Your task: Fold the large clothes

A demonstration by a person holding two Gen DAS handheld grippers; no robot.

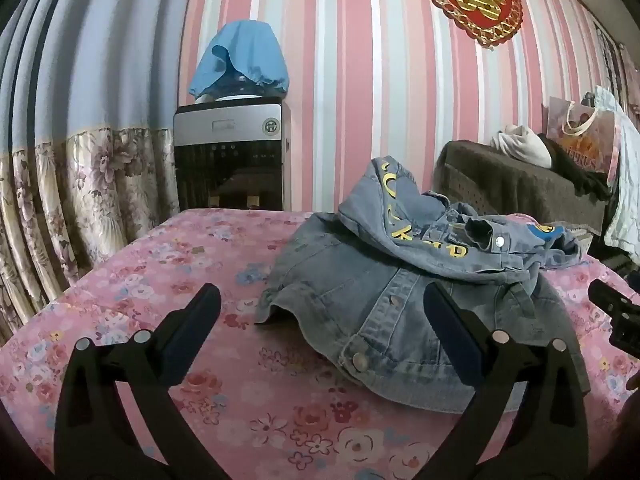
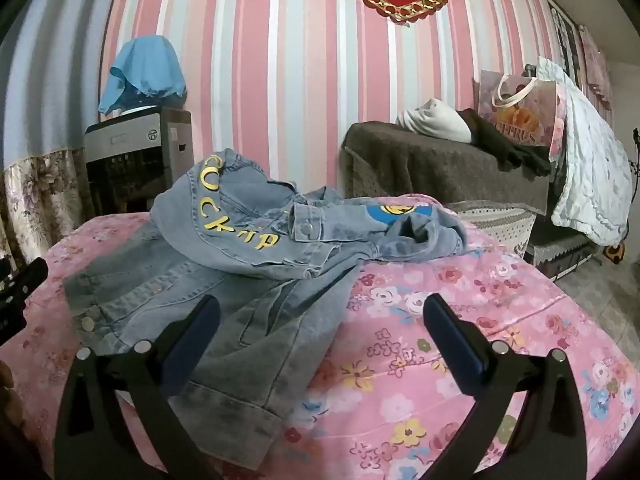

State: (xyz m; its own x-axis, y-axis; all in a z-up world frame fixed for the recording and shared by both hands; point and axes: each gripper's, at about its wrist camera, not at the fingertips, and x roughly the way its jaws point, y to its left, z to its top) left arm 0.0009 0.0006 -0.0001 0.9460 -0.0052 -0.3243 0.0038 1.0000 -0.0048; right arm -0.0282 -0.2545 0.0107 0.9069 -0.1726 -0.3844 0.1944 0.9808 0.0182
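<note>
Denim jacket (image 1: 384, 280) heaped near the middle of the bed (image 1: 160, 272), toward its far edge, sleeve thrown over the body, so not yet spread for folding. Left gripper (image 1: 320, 336) and right gripper (image 2: 320, 344) both wide apart, empty, hovering above near hem, probably ready to take corners.

Left claw (image 1: 320, 300), right claw (image 2: 320, 304): jaws wide, tilted slightly down.
</note>
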